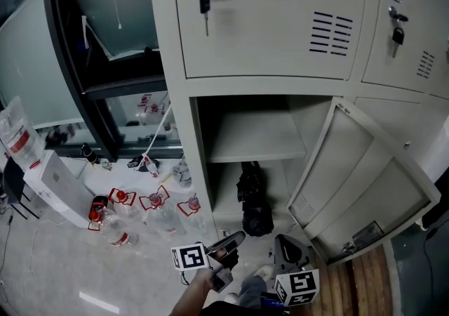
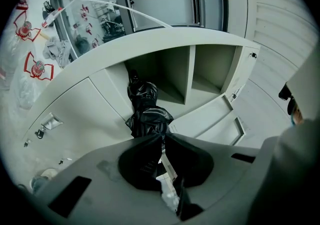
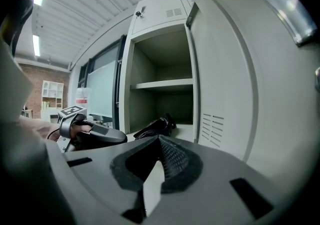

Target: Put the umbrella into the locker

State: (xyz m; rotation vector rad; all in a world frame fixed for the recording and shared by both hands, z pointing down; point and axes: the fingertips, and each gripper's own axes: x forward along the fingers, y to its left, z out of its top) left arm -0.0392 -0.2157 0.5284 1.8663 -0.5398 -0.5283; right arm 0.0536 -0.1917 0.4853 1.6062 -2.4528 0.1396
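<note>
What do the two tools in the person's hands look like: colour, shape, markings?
Both tools have a light grey body and two dark, wedge-shaped jaws. The pads of the right tool are ribbed. The left tool carries a white cube with black square markers, and the right tool carries a matching cube. No cable is visible.

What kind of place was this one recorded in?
Probably an office or lab locker area: steel lockers with keys in the doors, an umbrella stowed in the open one, water bottles on the floor.
</note>
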